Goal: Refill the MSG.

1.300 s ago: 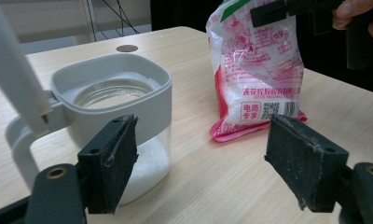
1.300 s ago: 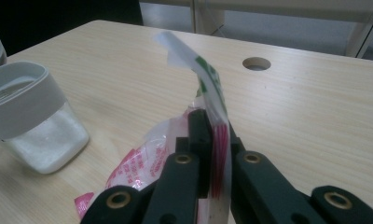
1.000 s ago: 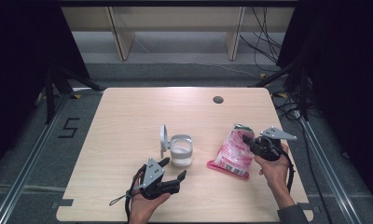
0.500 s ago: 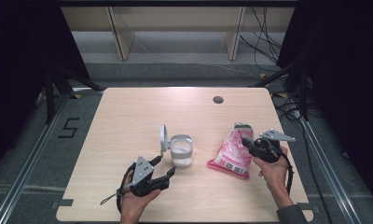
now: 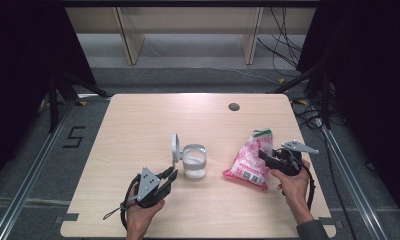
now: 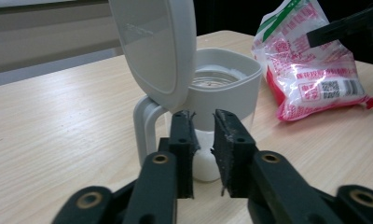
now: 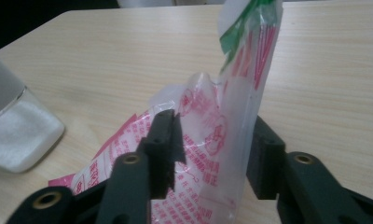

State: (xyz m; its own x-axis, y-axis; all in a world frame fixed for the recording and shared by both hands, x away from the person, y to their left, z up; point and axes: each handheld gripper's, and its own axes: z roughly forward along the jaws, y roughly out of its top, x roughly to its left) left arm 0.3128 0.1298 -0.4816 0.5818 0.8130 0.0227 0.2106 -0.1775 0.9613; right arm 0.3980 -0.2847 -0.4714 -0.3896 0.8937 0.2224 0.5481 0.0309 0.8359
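Observation:
A clear container [image 5: 194, 161] with a grey collar and white powder inside stands mid-table, its hinged lid [image 5: 174, 147] raised. My left gripper [image 5: 170, 175] sits just short of it. Its jaws have just been closing and now leave only a narrow gap, with nothing between them [image 6: 203, 121]. The container [image 6: 222, 79] stands just past the tips. A pink and white plastic bag [image 5: 248, 160] lies to the right. My right gripper [image 5: 262, 156] has just been opening its jaws. The bag's upright top [image 7: 245, 60] stands loosely between them [image 7: 215, 140].
The wooden table [image 5: 138, 120] has a round cable hole [image 5: 233, 106] at the far right. Dark stands and cables crowd the floor on both sides. A floor mark "5" [image 5: 74, 136] lies to the left. Wooden shelf legs stand beyond the table.
The left gripper has drawn back a little from the container and its jaws have closed to a narrow gap. The right gripper's jaws have parted around the bag's top.

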